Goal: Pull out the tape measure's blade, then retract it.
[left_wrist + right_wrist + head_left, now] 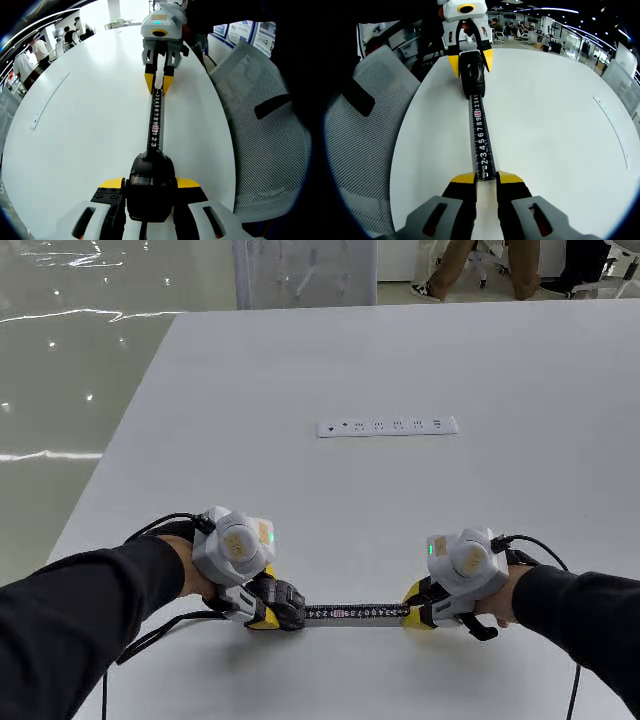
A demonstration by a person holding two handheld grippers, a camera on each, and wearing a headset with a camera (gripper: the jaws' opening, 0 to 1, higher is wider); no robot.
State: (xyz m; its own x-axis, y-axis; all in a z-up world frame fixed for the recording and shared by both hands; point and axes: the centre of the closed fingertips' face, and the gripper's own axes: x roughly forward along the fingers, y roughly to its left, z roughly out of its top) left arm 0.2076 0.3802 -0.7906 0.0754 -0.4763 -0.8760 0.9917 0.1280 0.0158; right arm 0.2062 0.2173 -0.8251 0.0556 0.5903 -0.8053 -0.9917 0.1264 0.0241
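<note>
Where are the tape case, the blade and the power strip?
case [151, 182]: left gripper view, top of the black housing.
blade [480, 132]: right gripper view, numbered face at mid-length.
power strip [388, 426]: head view, middle of its top face.

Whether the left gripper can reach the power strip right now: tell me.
Probably not yet: the left gripper is shut on the tape measure. The table toward the power strip looks bare, so only that grip hinders.
</note>
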